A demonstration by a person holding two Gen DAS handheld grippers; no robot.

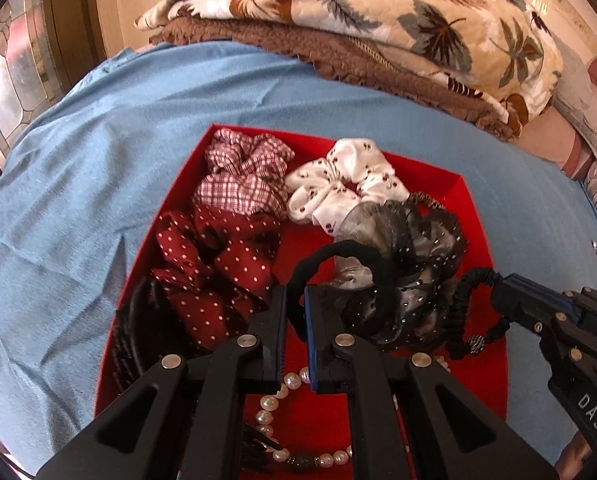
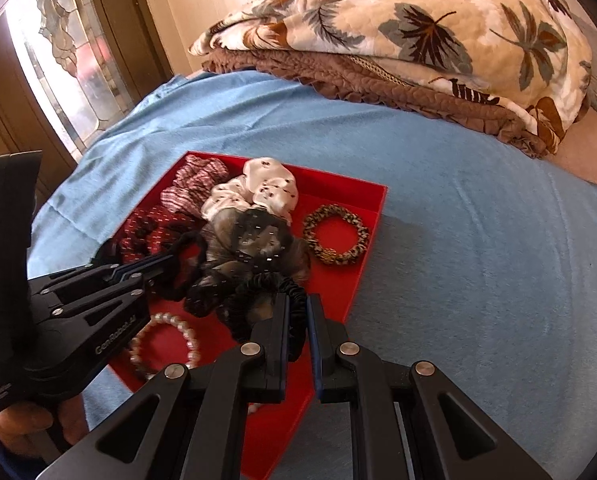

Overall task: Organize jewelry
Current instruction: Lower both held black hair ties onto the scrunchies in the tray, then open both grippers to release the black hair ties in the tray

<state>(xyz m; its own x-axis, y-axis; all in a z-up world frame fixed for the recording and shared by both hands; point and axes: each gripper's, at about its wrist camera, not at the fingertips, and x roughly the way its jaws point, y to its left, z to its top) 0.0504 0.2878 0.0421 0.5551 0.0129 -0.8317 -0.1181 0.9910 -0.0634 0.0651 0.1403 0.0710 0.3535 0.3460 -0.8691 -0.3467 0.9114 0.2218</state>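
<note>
The shallow red cardboard tray (image 1: 450, 188) lies flat on a light blue bedsheet (image 1: 98, 160) and holds the hair ties and jewelry. In its far corner sits a red-and-white checked fabric scrunchie (image 1: 242, 176), and just beside that a white satin scrunchie with small dark prints (image 1: 338, 184). Along the tray's left side lies a dark red scrunchie with white dots (image 1: 218, 264); in the middle of the tray is a sheer grey-black scrunchie with tiny studs (image 1: 410, 264). A leopard-print fabric ring (image 2: 335, 240) lies flat by the tray's right wall, apart from the others. A white pearl bracelet (image 2: 164, 346) rests on the tray floor near its front edge.

The left gripper (image 1: 296, 300) is clenched on a plain black elastic hair band (image 1: 338, 252), whose loop arches up over the grey-black scrunchie. The right gripper (image 2: 297, 308) is clenched on a thin black ruched hair tie (image 2: 274, 284) at the front of the pile, above the tray floor. Beyond the tray, at the sheet's far edge, lies a folded cream blanket with a leaf pattern (image 1: 378, 12).
</note>
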